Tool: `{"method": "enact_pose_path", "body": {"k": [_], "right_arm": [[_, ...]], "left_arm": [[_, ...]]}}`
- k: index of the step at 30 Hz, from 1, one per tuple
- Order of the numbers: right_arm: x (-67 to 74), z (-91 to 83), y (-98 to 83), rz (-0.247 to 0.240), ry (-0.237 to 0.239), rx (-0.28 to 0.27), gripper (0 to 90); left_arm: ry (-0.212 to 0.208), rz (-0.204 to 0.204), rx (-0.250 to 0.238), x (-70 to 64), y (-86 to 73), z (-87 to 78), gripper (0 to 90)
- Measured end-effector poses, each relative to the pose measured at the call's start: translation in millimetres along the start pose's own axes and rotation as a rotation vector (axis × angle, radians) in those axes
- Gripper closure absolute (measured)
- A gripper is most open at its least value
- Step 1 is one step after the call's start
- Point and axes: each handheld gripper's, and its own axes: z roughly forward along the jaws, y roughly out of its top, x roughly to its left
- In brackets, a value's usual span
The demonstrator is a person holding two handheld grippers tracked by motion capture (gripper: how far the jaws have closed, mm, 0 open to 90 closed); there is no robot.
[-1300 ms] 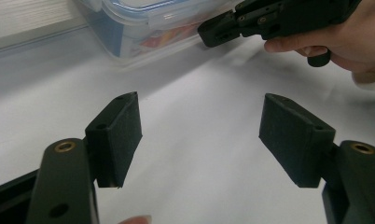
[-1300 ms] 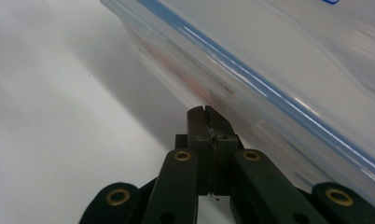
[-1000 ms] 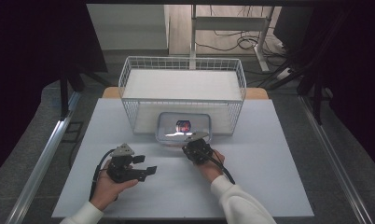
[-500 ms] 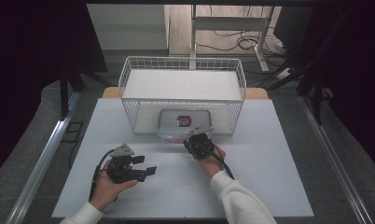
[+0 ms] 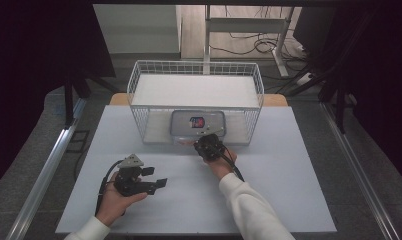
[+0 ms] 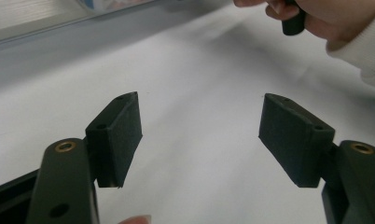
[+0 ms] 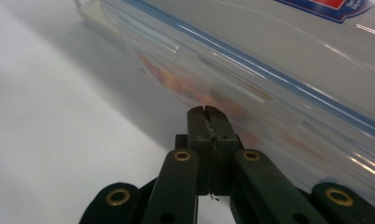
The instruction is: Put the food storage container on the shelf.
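A clear plastic food box [image 5: 197,123] with a lid and a red and blue label sits on the white desk [image 5: 289,200]. Most of it lies under the near wall of a white wire basket [image 5: 139,80], which stands at the far side of the desk. Its near edge pokes out toward the person.

The right gripper [image 5: 207,145] is right at that near edge. In the right gripper view its fingers [image 7: 209,122] are pressed tight together with nothing between them, and their tip touches or almost touches the side of the box. I think this is the pushing step: the closed fingers nudge the box farther in under the basket.

The left gripper [image 5: 154,181] rests low over the desk, near and to the left, well apart from the box. Its fingers [image 6: 118,135] are spread wide and hold nothing.

Next, the right hand probably needs a slow, straight push away from the person. The tip should stay low on the box wall so it does not slip up over the lid. It is hard to tell how much room is left behind the box.
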Motion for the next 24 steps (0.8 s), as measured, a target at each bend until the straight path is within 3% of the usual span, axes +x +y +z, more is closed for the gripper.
{"method": "enact_pose_path", "body": {"k": [11,24], "right_arm": [[-13.1,11.9,11.7,0.047,-0.043,0.007,89.0],[-16.8,13.6,15.4,0.062,-0.048,0.003,88.9]], "left_arm": [[-0.004,0.000,0.003,0.9,-0.2,-0.9,29.6],[-0.003,-0.004,0.005,1.7,-0.8,-0.3,29.6]]}}
